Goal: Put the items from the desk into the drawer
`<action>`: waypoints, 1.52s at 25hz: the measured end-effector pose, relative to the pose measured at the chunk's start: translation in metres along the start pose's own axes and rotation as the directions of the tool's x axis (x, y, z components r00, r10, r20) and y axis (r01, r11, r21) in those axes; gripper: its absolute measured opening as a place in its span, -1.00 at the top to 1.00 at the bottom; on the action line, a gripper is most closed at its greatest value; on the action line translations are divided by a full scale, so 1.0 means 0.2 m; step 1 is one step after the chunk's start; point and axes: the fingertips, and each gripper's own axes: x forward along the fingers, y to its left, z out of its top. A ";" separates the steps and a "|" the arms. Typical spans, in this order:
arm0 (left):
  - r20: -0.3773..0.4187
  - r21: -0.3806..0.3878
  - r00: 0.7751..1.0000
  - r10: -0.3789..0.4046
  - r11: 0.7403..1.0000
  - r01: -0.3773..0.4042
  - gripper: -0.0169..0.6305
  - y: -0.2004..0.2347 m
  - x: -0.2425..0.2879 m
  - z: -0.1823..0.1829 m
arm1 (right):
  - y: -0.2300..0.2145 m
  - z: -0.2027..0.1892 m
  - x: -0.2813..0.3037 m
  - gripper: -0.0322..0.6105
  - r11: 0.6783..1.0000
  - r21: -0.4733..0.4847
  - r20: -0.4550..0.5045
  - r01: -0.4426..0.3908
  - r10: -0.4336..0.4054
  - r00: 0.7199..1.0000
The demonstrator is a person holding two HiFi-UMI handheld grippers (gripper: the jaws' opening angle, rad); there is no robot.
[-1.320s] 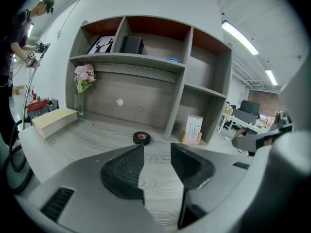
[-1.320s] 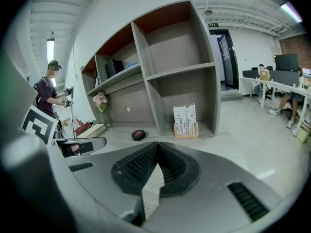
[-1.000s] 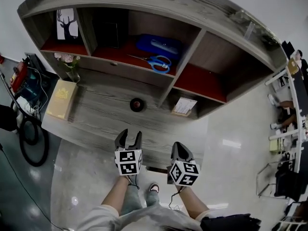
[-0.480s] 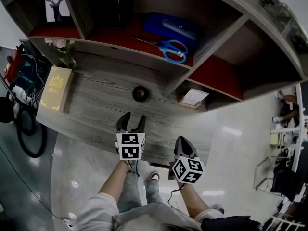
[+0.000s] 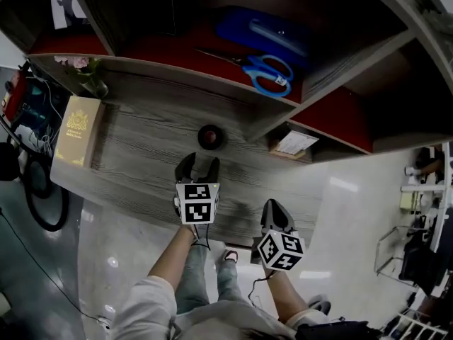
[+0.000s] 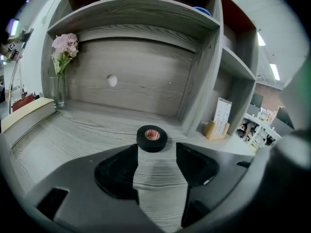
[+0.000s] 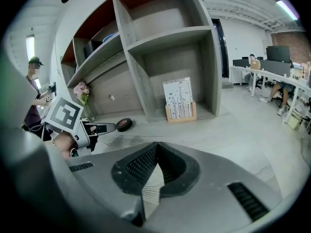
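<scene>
A black tape roll [image 5: 209,137] [image 6: 152,138] [image 7: 124,124] with a red core lies flat on the grey wooden desk [image 5: 141,154]. My left gripper [image 5: 197,166] [image 6: 156,152] hovers over the desk just short of the roll, jaws open and lined up on either side of it, nothing between them. My right gripper [image 5: 274,217] [image 7: 156,165] hangs at the desk's front edge, to the right of the left one, with its jaws shut and empty. No drawer shows in any view.
A tan box [image 5: 76,131] lies at the desk's left end, beside a vase of pink flowers [image 5: 85,73] [image 6: 62,67]. A small calendar stand [image 5: 292,145] [image 7: 179,100] sits in the lower right cubby. Blue scissors [image 5: 265,73] and a blue case [image 5: 272,34] rest on the shelf above.
The head view has drawn closer to the desk. My left gripper has moved forward toward the tape roll. The right gripper has held near the desk's front edge.
</scene>
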 end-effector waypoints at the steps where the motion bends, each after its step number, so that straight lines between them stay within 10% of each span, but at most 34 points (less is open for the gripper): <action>1: -0.003 -0.002 1.000 0.001 1.000 -0.001 0.23 0.01 0.02 0.00 | 0.00 0.00 0.01 0.90 1.000 0.001 -0.001 0.001 -0.001 1.000; 38: -0.120 0.111 0.990 0.069 0.992 -0.055 0.00 0.06 0.37 0.00 | -0.01 -0.03 0.09 0.90 0.999 0.036 -0.012 0.037 -0.036 0.999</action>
